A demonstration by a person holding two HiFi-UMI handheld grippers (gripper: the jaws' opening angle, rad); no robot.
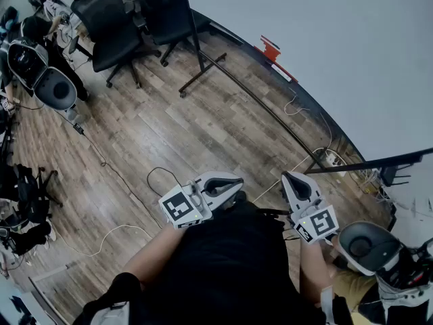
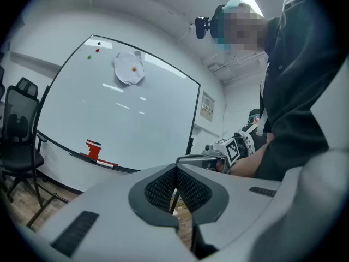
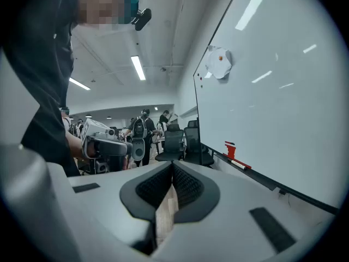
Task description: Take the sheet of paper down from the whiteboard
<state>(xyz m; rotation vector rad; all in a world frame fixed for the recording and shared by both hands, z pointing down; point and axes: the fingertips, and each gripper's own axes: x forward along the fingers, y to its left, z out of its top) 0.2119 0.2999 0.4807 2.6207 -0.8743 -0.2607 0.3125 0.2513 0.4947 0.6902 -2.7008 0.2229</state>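
Holding both tools low in front of our body, we are standing on the floor (image 1: pixel 169 134) beside the whiteboard (image 2: pixel 120 119). We are keeping the left tool (image 2: pixel 175 185) pointing level at the board, and its jaws are sitting closed together with nothing between them. We are tilting the right tool (image 3: pixel 170 185) a little downward along the board, and its jaws are likewise pressing against each other, empty. The paper (image 2: pixel 129 69) is hanging high on the board, near the top edge, looking rounded and crumpled, with an orange magnet (image 2: pixel 134 69) sitting on its middle. It is lying well apart from both tools. A red magnet (image 2: pixel 98 50) and a green magnet (image 2: pixel 89 57) are sticking to the board just left of the paper, as the left tool is seeing it. A red holder (image 2: pixel 94 149) is resting at the board's bottom rail. Black chairs (image 1: pixel 105 19) are standing beyond the board's far end
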